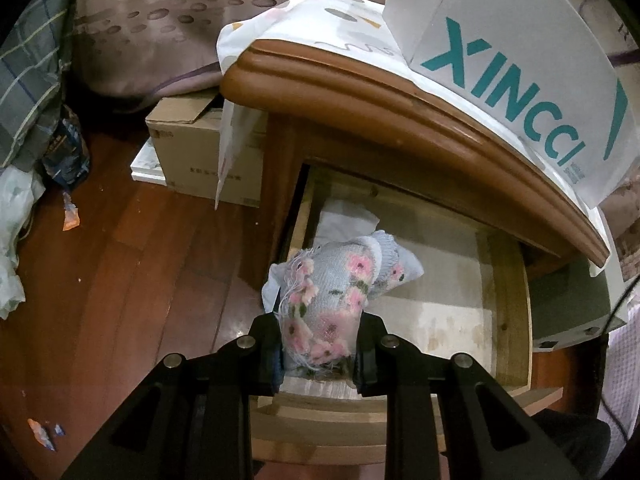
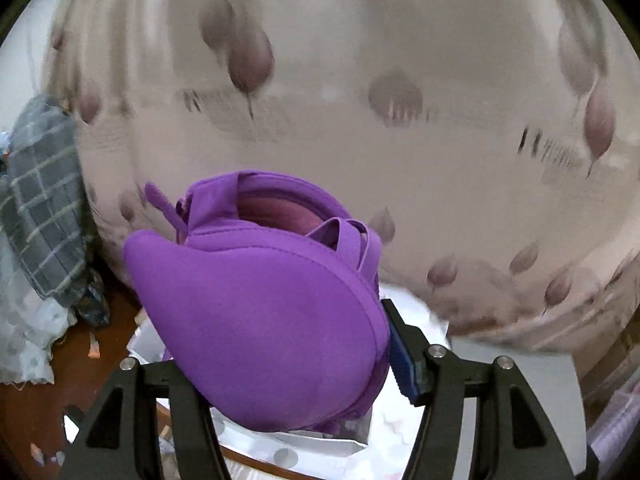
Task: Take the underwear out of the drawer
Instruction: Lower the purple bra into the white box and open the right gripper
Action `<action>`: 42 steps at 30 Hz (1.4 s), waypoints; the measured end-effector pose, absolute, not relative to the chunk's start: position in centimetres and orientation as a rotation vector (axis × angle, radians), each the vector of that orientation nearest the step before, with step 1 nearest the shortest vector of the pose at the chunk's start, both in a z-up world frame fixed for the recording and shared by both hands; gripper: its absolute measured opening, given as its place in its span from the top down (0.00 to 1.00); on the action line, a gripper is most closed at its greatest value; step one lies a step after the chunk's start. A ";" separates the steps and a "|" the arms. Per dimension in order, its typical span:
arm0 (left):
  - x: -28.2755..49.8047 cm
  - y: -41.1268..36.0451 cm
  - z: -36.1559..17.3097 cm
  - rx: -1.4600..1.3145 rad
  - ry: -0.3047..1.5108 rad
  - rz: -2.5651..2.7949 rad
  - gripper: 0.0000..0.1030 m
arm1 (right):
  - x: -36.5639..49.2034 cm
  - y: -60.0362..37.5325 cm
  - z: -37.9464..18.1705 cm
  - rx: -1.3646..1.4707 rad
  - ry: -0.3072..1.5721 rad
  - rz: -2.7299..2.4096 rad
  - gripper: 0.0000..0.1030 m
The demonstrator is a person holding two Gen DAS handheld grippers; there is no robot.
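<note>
Left wrist view: left gripper (image 1: 318, 354) closed on floral underwear (image 1: 324, 300), pale blue with pink flowers and frayed lace. Garment pinched between both fingers, held above front part of open drawer (image 1: 506, 276), upper end bunched and leaning toward drawer's inside. In far left corner of drawer, a white folded cloth (image 1: 344, 222). Wooden nightstand (image 1: 360, 92) above drawer, covered with a white patterned cloth (image 1: 304, 16), and on it a white box (image 1: 516, 56) with teal letters. Left of nightstand, a cardboard box (image 1: 188, 148) on wooden floor (image 1: 132, 280).

Right wrist view: right gripper (image 2: 280, 364) closed on purple bra (image 2: 264, 308). Padded cup filling the space between fingers, hiding left finger; blue pad (image 2: 404, 364) of right finger pressed against cup's edge. Bra held up in front of blurred bedding with leaf print (image 2: 400, 128). Plaid fabric (image 2: 44, 200) at left.
</note>
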State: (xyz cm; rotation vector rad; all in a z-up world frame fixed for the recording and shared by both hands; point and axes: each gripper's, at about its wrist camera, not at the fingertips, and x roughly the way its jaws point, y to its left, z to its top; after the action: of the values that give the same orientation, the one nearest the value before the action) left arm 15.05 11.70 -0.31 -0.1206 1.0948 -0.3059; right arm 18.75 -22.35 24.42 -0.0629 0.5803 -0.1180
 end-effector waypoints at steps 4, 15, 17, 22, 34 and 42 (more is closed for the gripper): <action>14.9 11.8 0.0 -0.122 1.081 -0.308 0.79 | 22.7 -23.9 21.0 -0.025 0.672 -0.217 0.39; 14.6 11.5 0.3 -0.104 1.076 -0.317 0.79 | 28.1 -24.0 13.6 -0.024 0.837 -0.333 0.38; 14.7 11.6 0.4 -0.105 1.072 -0.320 0.79 | 28.6 -24.7 12.3 -0.010 0.878 -0.337 0.37; 14.7 11.6 0.4 -0.101 1.069 -0.321 0.79 | 28.6 -25.2 10.9 -0.012 0.902 -0.318 0.30; 14.9 11.4 0.2 -0.094 1.079 -0.323 0.79 | 27.5 -24.2 10.7 -0.082 0.901 -0.287 0.19; 14.9 11.1 0.0 -0.089 1.081 -0.329 0.79 | 25.5 -23.9 11.5 -0.079 0.905 -0.235 0.17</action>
State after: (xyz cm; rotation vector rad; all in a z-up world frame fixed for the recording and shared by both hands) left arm 14.89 11.11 0.05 -0.0891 1.0815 -0.3294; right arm 25.45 -23.92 11.50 -0.0785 0.9051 -0.2354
